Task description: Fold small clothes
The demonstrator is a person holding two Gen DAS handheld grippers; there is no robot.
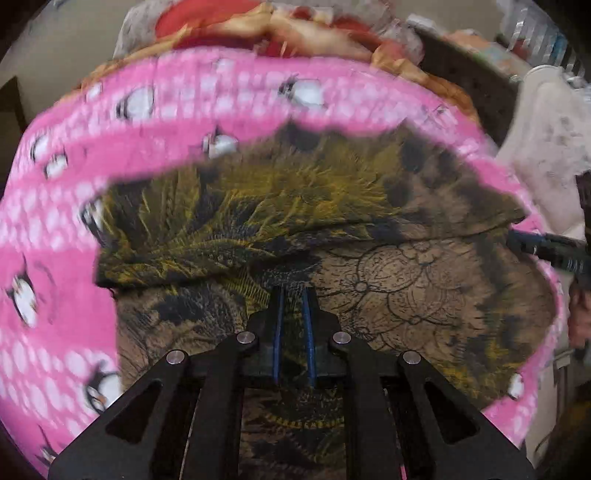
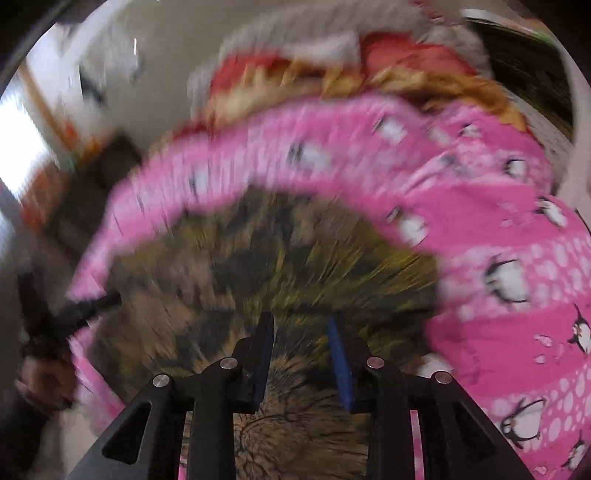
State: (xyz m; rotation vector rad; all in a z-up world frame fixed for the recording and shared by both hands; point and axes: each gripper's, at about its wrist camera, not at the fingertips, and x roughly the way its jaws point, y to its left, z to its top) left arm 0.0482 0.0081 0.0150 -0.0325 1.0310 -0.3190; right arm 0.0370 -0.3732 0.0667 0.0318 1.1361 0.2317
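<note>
A brown, black and yellow patterned garment (image 1: 406, 295) lies on a pink penguin-print blanket (image 1: 55, 240), its far part folded over toward me. My left gripper (image 1: 293, 295) hovers over its near middle with a narrow gap between the blue pads; cloth between them is not clear. My right gripper (image 2: 303, 321) is open above the same garment (image 2: 221, 266) in a blurred view. The right gripper also shows in the left wrist view (image 1: 532, 245) at the garment's right edge. The left gripper shows in the right wrist view (image 2: 107, 301) at the left edge.
A heap of red, orange and grey clothes (image 1: 295, 33) lies beyond the blanket. White cloth (image 1: 546, 140) hangs at the right. The blanket (image 2: 517, 295) bulges high at the right in the right wrist view. A dark piece of furniture (image 2: 92, 192) stands at the left.
</note>
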